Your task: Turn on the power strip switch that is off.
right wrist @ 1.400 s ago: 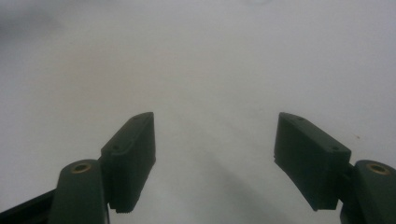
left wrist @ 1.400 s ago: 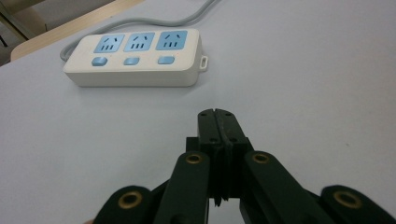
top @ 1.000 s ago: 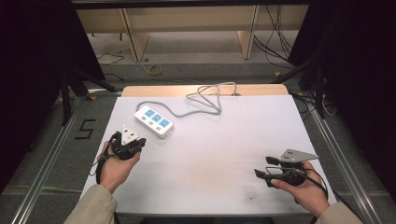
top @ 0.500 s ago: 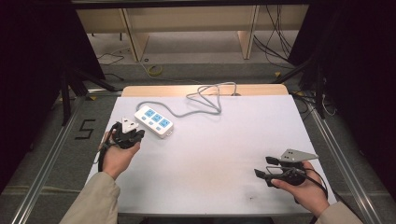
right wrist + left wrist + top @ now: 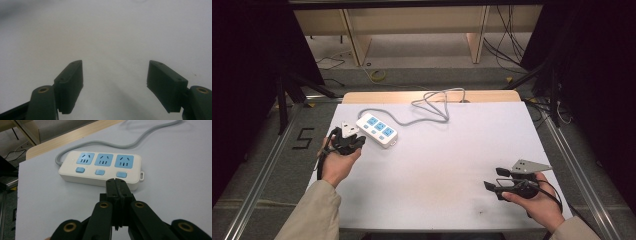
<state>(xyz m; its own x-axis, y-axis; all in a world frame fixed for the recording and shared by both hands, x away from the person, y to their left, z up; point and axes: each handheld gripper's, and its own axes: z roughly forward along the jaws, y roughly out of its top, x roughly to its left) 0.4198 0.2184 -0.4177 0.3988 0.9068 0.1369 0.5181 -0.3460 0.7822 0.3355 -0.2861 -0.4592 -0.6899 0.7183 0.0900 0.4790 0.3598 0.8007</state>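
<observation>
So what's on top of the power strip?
The power strip carries three blue sockets and three blue switches, nothing plugged in. The shut left gripper covers part of its near side.

White power strip [image 5: 100,170] w/ 3 blue sockets & switches, grey cord [image 5: 412,117], white table [image 5: 452,170].

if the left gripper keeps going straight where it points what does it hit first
Most likely the white power strip with blue sockets: the shut left gripper aims at its near side, by the rightmost blue switch. How much gap remains is unclear.
</observation>
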